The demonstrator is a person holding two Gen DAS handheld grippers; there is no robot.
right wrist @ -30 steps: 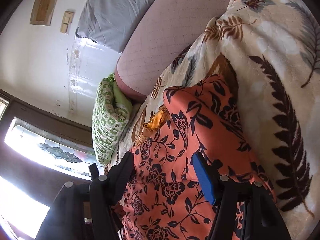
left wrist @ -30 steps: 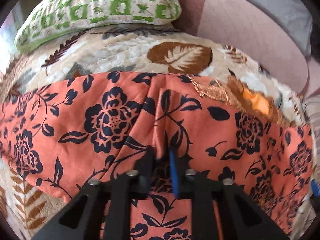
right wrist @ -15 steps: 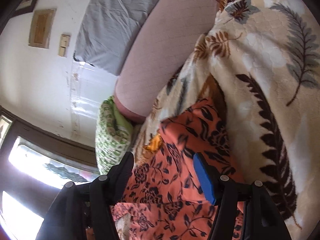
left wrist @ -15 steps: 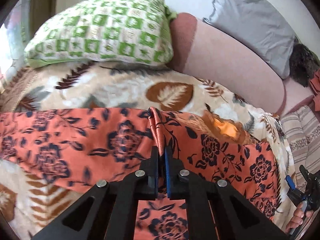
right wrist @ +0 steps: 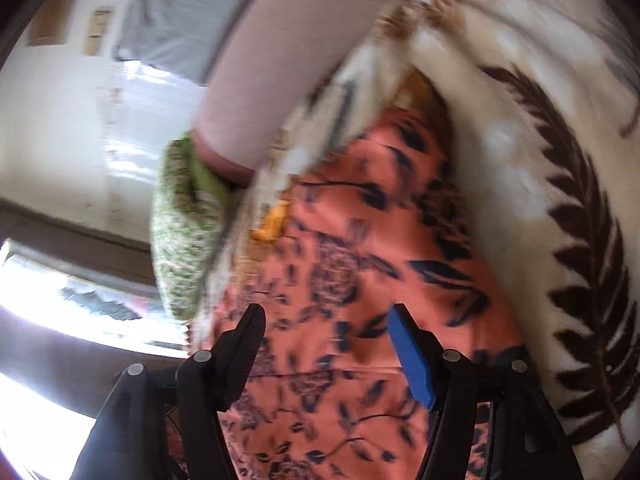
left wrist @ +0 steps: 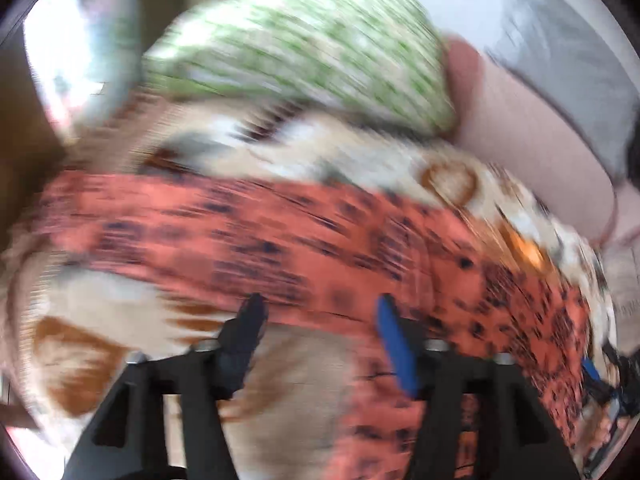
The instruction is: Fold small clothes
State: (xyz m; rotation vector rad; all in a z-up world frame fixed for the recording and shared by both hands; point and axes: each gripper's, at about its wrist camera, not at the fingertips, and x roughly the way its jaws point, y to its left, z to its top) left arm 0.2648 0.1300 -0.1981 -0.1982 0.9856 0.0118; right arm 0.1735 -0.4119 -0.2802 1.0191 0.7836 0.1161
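Note:
An orange garment with a dark floral print [left wrist: 280,232] lies spread on a cream leaf-patterned blanket [left wrist: 100,308]; this view is badly motion-blurred. My left gripper [left wrist: 319,304] hovers over the garment's near edge. Its jaws are opening and no cloth is between them. In the right wrist view the same garment [right wrist: 360,260] stretches away under my right gripper [right wrist: 326,312], whose jaws stand wide and are still opening a little, with nothing pinched. A yellow-orange trim [right wrist: 274,224] shows at the garment's far edge. The right gripper [left wrist: 600,380] also appears at the right rim of the left wrist view.
A green checked pillow [left wrist: 304,48] rests at the blanket's far end against a pink sofa back [left wrist: 532,128]. A grey cushion [left wrist: 568,60] lies on top of the sofa back. A bright window [right wrist: 48,280] fills the left of the right wrist view.
The left gripper was shut on a raised fold in the middle of the garment; it has let go, opened wide and swung left and up. The right gripper stayed open and barely shifted.

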